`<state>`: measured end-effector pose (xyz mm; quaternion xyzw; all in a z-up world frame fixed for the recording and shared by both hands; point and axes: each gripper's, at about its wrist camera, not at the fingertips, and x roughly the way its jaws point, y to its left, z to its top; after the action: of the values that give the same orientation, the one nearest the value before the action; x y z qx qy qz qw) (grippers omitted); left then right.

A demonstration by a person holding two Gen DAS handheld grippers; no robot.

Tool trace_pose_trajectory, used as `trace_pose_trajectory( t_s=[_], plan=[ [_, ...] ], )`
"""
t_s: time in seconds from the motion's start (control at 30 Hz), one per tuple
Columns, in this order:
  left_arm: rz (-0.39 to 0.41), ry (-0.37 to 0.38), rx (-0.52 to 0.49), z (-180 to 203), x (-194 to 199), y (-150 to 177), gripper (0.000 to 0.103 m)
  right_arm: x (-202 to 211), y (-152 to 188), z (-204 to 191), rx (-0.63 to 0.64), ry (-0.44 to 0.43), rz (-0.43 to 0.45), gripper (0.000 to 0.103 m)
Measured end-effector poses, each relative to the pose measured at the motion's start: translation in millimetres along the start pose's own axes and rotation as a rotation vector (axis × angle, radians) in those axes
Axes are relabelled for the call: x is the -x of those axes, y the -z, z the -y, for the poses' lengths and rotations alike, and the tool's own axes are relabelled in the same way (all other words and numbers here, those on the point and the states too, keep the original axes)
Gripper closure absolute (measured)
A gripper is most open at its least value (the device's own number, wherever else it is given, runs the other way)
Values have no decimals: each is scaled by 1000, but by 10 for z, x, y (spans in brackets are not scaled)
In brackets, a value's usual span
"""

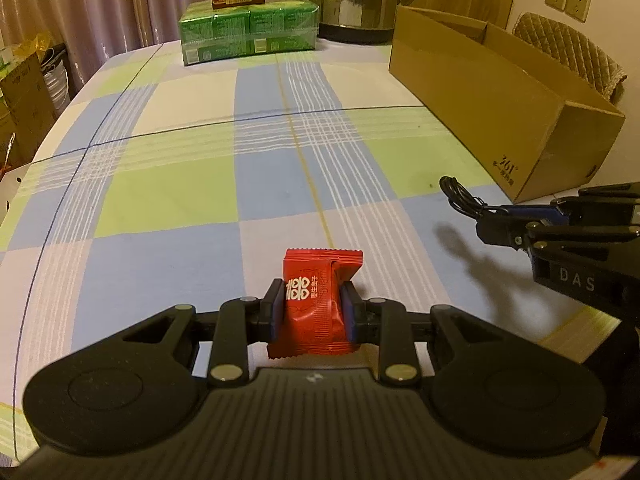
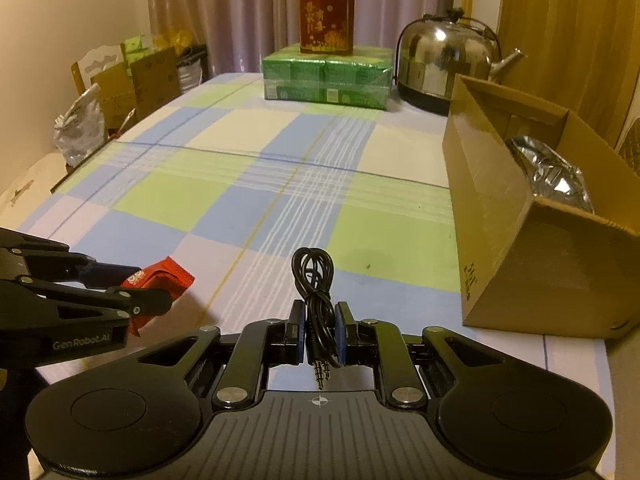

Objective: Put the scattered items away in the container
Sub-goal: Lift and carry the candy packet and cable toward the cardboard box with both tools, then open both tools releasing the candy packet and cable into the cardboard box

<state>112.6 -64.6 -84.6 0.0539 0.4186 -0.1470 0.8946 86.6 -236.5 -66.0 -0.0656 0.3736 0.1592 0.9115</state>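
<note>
- Left tongs (image 1: 313,307): closed on a red sachet (image 1: 318,300), blue pads pressing both its sides. White double-happiness mark on the wrapper plus a column of small white characters, too fine to read. Sachet held clear above the worktop (image 1: 180,200); its lower edge is cut off behind the tongs' body.
- Right tongs (image 2: 320,332): clamped tight on a coiled black audio cable (image 2: 314,280). Two metal jack plugs hang down behind the pads; the loop stands up above them.
- In the right wrist view, the left tool's side reads "GenRobot.AI" in pale letters. In the left wrist view the right tool shows "DAS", the rest cut off by the frame edge.
- Worktop covered in a checked cloth of blue, green and cream, with thin white stripes.
- Cardboard box (image 2: 520,216), open-topped, stands at the right of the worktop, just beyond the right tongs. Near end carries "361°" with smaller print under it, unreadable. A crumpled silver foil bag (image 2: 556,172) lies inside; the box wall hides part of it.
- Far end: a green shrink-wrapped multipack (image 2: 326,80), label print too small to read. On it stands a red carton (image 2: 326,20) with gold characters, blurred.
- Steel kettle (image 2: 444,60) right of the multipack, its base partly behind the box.
- Curtains behind; boxes and bags stacked at far left, indistinct.
</note>
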Motion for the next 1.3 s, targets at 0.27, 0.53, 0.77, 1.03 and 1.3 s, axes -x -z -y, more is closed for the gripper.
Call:
trace_pose_trajectory(
  t_s=[0.27, 0.53, 0.77, 1.03, 1.3],
  plan=[
    [22, 11, -7, 97, 159, -43, 79, 273, -89, 60, -11, 21, 56, 91],
    [80, 66, -49, 391, 274, -330, 79, 661, -292, 347, -44, 92, 154, 92],
    [153, 154, -103, 876, 325, -804, 79, 904, -510, 871, -75, 188, 229, 91],
    [213, 242, -145, 1427, 273, -1349, 79, 927, -696, 1482, -96, 264, 262, 91],
    [223, 281, -198, 1819, 60, -1769, 79, 812, -770, 1930, -153, 266, 247, 91]
  ],
)
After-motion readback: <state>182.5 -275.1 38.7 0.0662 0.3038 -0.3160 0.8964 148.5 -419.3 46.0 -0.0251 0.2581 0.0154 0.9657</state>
